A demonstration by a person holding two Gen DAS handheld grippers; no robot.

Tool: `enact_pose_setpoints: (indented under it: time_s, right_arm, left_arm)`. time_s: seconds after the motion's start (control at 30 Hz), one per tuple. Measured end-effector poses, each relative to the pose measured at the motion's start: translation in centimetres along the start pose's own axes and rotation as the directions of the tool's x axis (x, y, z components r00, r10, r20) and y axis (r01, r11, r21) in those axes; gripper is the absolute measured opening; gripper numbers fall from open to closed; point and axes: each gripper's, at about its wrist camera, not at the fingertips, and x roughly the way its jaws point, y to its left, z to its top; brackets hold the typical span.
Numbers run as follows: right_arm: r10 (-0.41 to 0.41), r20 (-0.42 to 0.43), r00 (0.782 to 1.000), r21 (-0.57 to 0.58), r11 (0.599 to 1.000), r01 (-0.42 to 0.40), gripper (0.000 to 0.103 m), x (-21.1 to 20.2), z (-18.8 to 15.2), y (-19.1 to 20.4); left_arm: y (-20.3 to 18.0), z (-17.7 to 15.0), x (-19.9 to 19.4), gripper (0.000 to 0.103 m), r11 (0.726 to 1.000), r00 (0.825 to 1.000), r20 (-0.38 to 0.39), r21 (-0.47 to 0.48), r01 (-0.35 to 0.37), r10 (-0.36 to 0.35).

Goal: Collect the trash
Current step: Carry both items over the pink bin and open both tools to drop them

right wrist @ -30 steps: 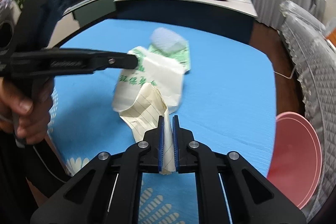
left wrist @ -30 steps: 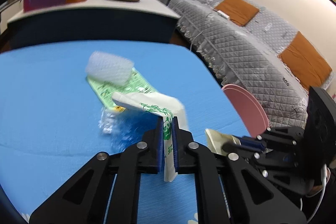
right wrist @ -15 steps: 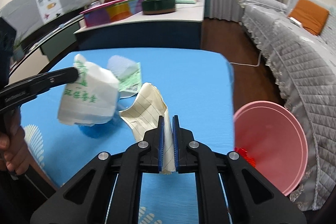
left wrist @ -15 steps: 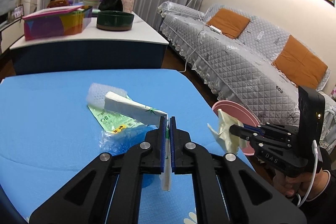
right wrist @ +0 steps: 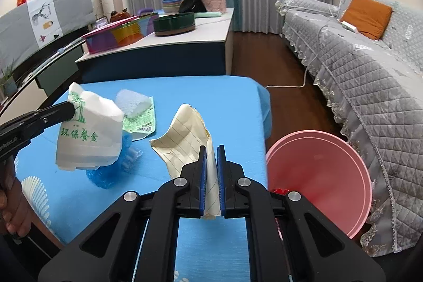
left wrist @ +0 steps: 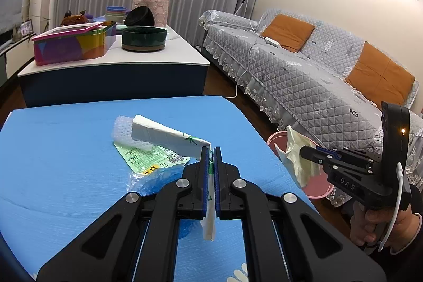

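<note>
Blue covered the worktop (right wrist: 232, 102), with a pink bin (right wrist: 317, 176) beside it. Above both, the left tool (left wrist: 210, 153) clamped a white paper bag (left wrist: 164, 136), and the right tool (right wrist: 210, 153) pinched crumpled lined paper (right wrist: 185, 139).

White paper bag (right wrist: 88, 135) with green print hangs in the air, pinched at its top corner by the left gripper (left wrist: 210, 157), over the left part of the blue table (left wrist: 60, 149). Cream lined paper (right wrist: 189, 139), crumpled and standing upright, is clamped in the right gripper (right wrist: 210, 160) above the table's right edge, just beside the pink bin (right wrist: 322, 176) that sits off that edge. On the table lie a green wrapper (left wrist: 148, 159), flat, with a bubble wrap piece (left wrist: 125, 134) resting on its far end. A crinkled blue plastic scrap (right wrist: 111, 171) lies nearer, beneath the bag.
</note>
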Motion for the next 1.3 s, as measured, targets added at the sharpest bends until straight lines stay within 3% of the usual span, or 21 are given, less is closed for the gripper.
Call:
enact_pose_setpoints:
  time_s: [0.57,1.3]
  right_arm:
    - [-0.065,0.072,0.995,0.070,0.996,0.060,0.008,-1.7,1.0,-2.5]
    - [-0.188,0.167,0.968,0.305,0.943,0.130,0.008,-6.4,3.0,-12.0]
  left_arm:
    - [-1.6,0.0,1.4,0.004,0.999,1.000,0.006,0.037,0.003,-0.003]
    - [-7.7,2.4,4.4,0.003,0.993,0.999,-0.034,0.107,0.040,-0.036]
